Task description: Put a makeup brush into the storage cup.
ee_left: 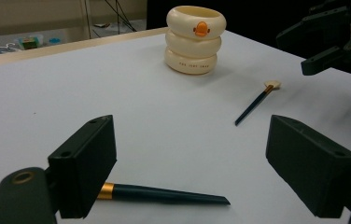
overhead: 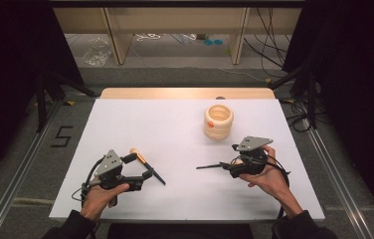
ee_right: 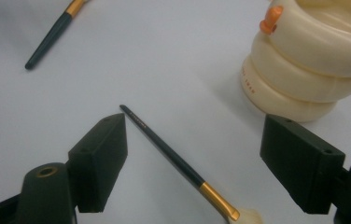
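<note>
Both brushes are straddled by wide jaws near the tabletop's front edge: the thick brush (ee_left: 164, 194) by the left gripper (ee_left: 190, 170), the thin brush (ee_right: 173, 163) by the right gripper (ee_right: 194, 163), neither pinched.

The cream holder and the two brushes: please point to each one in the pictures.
Cream holder (ee_left: 195, 39), left gripper view, on its middle ring.
Brush by the right gripper (ee_right: 164, 145), right gripper view, on its dark handle.
Brush by the left gripper (ee_left: 164, 195), left gripper view, on its dark handle.
</note>
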`<action>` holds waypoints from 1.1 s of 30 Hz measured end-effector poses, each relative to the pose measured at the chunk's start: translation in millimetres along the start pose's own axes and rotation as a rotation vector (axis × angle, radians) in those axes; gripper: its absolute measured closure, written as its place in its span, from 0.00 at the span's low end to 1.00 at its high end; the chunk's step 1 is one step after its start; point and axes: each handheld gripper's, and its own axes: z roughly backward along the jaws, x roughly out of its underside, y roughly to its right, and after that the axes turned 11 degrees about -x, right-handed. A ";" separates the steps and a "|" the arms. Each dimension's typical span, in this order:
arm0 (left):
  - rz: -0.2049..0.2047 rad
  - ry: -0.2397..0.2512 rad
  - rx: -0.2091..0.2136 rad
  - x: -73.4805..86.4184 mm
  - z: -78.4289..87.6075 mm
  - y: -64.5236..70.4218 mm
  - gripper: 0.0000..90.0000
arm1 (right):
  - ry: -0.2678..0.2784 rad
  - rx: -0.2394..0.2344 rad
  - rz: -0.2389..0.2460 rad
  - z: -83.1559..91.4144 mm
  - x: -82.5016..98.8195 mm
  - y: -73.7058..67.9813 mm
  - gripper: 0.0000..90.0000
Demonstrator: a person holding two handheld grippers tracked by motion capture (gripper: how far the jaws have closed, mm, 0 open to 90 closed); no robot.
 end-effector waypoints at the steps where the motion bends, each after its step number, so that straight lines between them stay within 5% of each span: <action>1: -0.003 -0.002 0.001 0.2 -0.1 0.1 0.18 | -0.015 -0.003 0.007 -2.0 -0.5 0.8 0.25; 7: -0.008 -0.001 0.004 0.1 -0.2 0.2 0.18 | -0.072 -0.037 0.028 -13.2 -3.6 4.8 0.29; 9: -0.005 0.000 0.001 0.0 0.0 0.1 0.18 | -0.132 -0.069 0.056 -19.4 -5.1 9.6 0.33; 25: -0.020 -0.003 0.008 -0.2 -0.7 -1.5 0.18 | -0.299 -0.091 0.108 -41.8 -18.0 26.1 0.36; 33: -0.014 -0.003 0.009 -0.1 -0.6 -1.7 0.18 | -0.382 -0.144 0.123 -50.5 -22.5 27.0 0.47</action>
